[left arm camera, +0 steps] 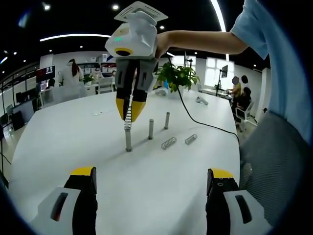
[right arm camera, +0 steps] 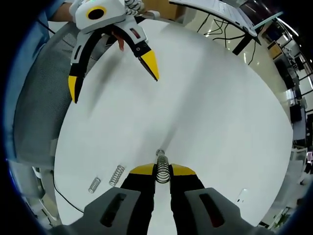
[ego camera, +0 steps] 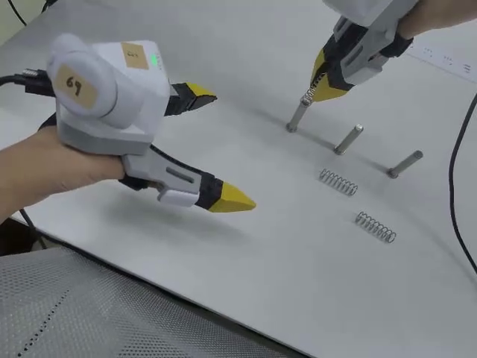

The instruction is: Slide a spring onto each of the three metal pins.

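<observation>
Three metal pins stand in a row on the tabletop, toward its right side: the left pin, the middle pin and the right pin. There are three springs. Two lie loose nearer the tabletop's front edge, the upper spring and the lower spring. The held spring sits pinched in the right gripper. There are two grippers, counting the left gripper.

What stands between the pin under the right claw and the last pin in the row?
The middle pin, with nothing on it; the head view shows it.
</observation>
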`<act>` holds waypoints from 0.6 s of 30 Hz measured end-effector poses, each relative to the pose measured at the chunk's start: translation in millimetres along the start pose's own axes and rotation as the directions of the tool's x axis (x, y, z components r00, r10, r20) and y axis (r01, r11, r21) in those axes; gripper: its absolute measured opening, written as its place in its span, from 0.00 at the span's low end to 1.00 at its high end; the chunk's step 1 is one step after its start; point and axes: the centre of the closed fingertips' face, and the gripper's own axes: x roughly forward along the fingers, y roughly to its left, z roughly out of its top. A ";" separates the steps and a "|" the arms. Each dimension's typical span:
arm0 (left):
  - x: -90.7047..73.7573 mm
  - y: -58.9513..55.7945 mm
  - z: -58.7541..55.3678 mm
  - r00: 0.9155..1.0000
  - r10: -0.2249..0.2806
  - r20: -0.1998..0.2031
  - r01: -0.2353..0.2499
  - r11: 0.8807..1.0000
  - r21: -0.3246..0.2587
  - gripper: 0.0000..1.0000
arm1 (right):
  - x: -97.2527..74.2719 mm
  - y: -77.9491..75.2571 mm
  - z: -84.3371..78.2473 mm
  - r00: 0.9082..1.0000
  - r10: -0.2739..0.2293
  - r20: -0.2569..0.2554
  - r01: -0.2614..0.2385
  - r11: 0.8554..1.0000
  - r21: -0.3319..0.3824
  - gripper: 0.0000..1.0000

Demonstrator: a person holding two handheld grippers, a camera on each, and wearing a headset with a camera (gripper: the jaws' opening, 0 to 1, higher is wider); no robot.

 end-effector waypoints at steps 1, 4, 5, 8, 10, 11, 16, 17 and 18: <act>0.1 0.0 -0.2 1.000 0.000 -0.002 0.000 1.000 0.000 0.91 | -0.1 2.0 1.0 1.000 0.005 0.005 -0.005 1.000 0.004 0.08; 0.2 0.0 -0.6 1.000 0.000 -0.003 0.000 1.000 0.000 0.91 | 2.6 1.6 0.2 1.000 0.011 0.003 -0.011 1.000 0.001 0.08; 0.2 0.0 -0.6 1.000 0.000 -0.003 0.000 1.000 0.000 0.90 | 2.9 1.2 0.8 1.000 0.007 0.006 -0.007 1.000 -0.003 0.08; 0.1 0.2 -0.8 1.000 0.000 -0.003 0.000 1.000 -0.001 0.90 | 3.9 4.1 0.7 1.000 0.018 0.001 -0.018 1.000 0.005 0.08; -0.1 -0.2 -0.8 1.000 -0.002 -0.002 0.002 1.000 -0.003 0.89 | 5.3 6.8 2.8 1.000 0.020 0.005 -0.020 1.000 0.005 0.08; -0.1 -0.1 -0.8 1.000 0.000 -0.003 0.000 1.000 -0.001 0.89 | 6.9 7.5 3.2 1.000 0.019 0.001 -0.019 1.000 -0.001 0.08; -0.3 -0.5 -1.0 1.000 0.001 -0.004 -0.001 1.000 -0.008 0.88 | 12.7 5.3 3.9 1.000 0.026 0.001 -0.026 1.000 -0.003 0.08; -0.4 -0.1 -0.9 1.000 0.002 -0.004 -0.002 1.000 -0.006 0.89 | 14.8 5.4 3.4 0.999 0.032 -0.004 -0.032 0.999 -0.002 0.08; -0.5 0.3 -0.9 1.000 0.003 -0.004 -0.003 1.000 -0.008 0.89 | 16.6 3.8 3.2 1.000 0.031 -0.003 -0.031 1.000 -0.005 0.08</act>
